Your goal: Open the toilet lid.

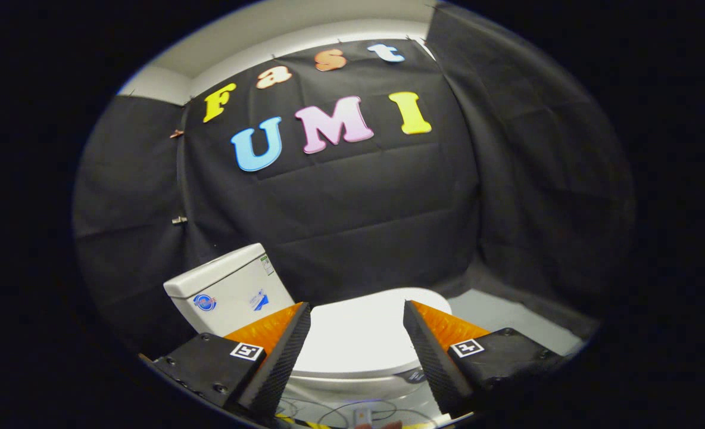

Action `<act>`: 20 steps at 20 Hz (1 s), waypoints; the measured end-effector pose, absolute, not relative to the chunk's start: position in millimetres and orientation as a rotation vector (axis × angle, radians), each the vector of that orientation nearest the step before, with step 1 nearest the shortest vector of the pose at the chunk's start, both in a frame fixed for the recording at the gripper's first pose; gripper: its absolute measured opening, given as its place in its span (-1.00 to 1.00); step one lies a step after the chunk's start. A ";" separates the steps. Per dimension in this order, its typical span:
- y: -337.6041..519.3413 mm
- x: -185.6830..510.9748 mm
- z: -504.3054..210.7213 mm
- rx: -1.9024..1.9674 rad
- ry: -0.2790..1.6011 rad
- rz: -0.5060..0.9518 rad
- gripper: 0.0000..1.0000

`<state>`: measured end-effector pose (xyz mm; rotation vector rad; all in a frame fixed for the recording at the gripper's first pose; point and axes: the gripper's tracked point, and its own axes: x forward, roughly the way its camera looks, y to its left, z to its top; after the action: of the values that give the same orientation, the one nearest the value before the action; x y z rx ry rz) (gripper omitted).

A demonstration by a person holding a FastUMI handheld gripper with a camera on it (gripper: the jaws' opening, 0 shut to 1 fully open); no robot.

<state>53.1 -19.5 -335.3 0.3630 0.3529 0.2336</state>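
A white toilet stands low in the gripper view, its lid [358, 336] lying flat and closed over the bowl. Its white cistern [227, 292], with stickers on the front, rises to the left behind the lid. My gripper [357, 313] hangs above the lid, open, with the lid's white top showing in the wide gap between the two fingers [281, 351]. Neither finger touches the lid. The lid's front rim curves just below the fingertips.
Black cloth walls close in behind and on both sides of the toilet. A strip of pale floor [507, 316] shows to the right of the bowl. Thin cables and a small device [361, 414] lie on the floor in front of the toilet.
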 end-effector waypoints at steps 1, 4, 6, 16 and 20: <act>-24.1 53.8 -345.6 0.424 0.385 0.229 0.96; -44.3 53.9 -382.1 0.528 0.479 0.217 0.96; -62.5 57.8 -400.7 0.585 0.522 0.203 0.96; -111.0 59.6 -526.0 0.853 0.905 0.148 0.96; -104.3 57.3 -557.3 0.964 0.960 0.117 0.97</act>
<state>57.3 -104.3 -557.3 0.9638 0.9605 0.1174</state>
